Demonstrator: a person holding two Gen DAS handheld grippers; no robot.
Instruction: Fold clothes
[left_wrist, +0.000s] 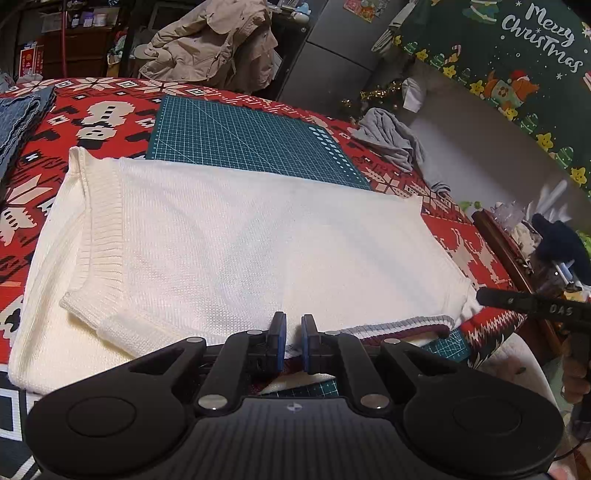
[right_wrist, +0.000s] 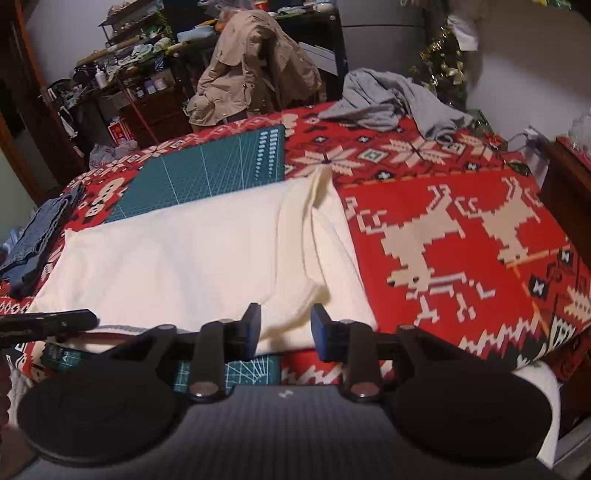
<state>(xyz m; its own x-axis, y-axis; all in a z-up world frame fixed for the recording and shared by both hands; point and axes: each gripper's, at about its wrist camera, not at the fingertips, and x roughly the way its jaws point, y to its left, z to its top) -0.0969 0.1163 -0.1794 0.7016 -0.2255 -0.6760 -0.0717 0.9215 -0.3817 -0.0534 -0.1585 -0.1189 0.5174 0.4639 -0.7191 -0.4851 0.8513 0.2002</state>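
**Sweater half folded, right side let go**

Spread across a red patterned blanket (right_wrist: 480, 192) on the bench: a white sweater (left_wrist: 240, 240), lying over the near part of a green cutting mat (left_wrist: 240, 136). Folded in on both sides by the look of it, sleeve and ribbed hem turned over the body at the left, a loose flap lying along the right edge. Likely left: squaring up, then a fold across. Plenty of bare blanket to the right for swinging an arm; less to the left, with folded jeans (left_wrist: 18, 122) near the sweater's edge, and a crumpled grey garment (right_wrist: 388, 99) at the far corner. Left gripper (left_wrist: 293, 341) clenched on the near edge of the sweater. Right gripper (right_wrist: 284, 328) released, jaws apart either side of the flap, pads not pressing.
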